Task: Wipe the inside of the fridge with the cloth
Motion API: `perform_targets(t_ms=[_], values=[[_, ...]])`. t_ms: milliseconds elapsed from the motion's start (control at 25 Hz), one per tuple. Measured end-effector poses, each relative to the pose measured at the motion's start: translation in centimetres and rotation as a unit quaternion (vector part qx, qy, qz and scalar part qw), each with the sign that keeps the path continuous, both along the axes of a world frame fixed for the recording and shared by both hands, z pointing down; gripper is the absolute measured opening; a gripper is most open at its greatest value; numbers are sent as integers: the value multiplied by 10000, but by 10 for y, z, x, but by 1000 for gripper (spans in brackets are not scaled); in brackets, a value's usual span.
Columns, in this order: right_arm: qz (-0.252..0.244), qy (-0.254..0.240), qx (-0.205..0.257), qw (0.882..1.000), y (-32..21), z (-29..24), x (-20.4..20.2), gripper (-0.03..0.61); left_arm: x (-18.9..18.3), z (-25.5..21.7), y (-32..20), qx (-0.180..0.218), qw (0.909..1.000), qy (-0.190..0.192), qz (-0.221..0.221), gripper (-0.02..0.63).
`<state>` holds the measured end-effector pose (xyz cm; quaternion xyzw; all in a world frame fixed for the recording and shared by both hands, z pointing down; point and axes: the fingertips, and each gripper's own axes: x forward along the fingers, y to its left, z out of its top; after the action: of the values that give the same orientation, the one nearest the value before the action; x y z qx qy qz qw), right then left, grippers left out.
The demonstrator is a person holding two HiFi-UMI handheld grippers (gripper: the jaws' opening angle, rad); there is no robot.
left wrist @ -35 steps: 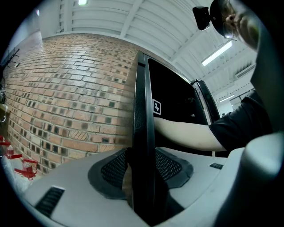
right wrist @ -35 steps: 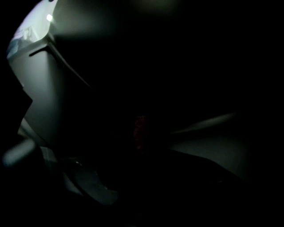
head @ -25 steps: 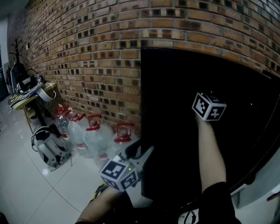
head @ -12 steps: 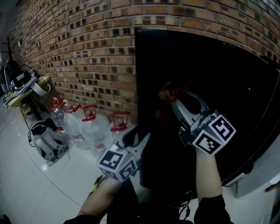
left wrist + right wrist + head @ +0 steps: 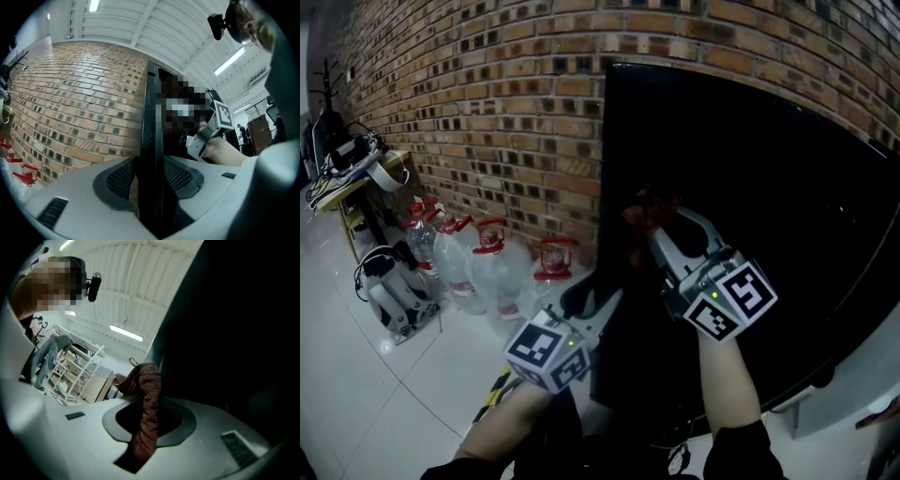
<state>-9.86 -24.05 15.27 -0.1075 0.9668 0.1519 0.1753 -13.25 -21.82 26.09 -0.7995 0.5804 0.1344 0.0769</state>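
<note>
No readable text, no brands, no numbers (only square code markers (image 5: 731, 302), wordless)

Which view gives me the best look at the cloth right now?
Right gripper view: the reddish-brown cloth stands close up, pinched between the right gripper's jaws. The head view shows only a dim reddish bunch at that gripper's tip against the dark fridge door. The left gripper view shows that door's edge, no cloth.
</note>
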Motion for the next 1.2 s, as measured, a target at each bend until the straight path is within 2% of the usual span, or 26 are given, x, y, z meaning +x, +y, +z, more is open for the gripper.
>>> perform_targets(t_ms=[120, 440, 520, 640, 880, 1200], values=[[263, -139, -29, 9996, -20, 1, -1, 74, 0, 0, 1, 12, 10000, 1, 17, 198], [312, -545, 203, 9978, -31, -4, 5, 75, 0, -1, 1, 27, 9999, 30, 99, 198], [472, -701, 68, 9964, -41, -5, 10, 74, 0, -1, 2, 28, 9999, 29, 113, 198], [544, -884, -407, 9938, -71, -4, 10, 74, -1, -1, 1, 24, 9999, 28, 123, 198], [1035, -715, -687, 9897, -127, 5, 7, 74, -1, 0, 1, 22, 9998, 35, 192, 199], [1528, -365, -600, 9858, -169, 14, 1, 74, 0, 2, 0, 31, 9998, 61, 193, 199]])
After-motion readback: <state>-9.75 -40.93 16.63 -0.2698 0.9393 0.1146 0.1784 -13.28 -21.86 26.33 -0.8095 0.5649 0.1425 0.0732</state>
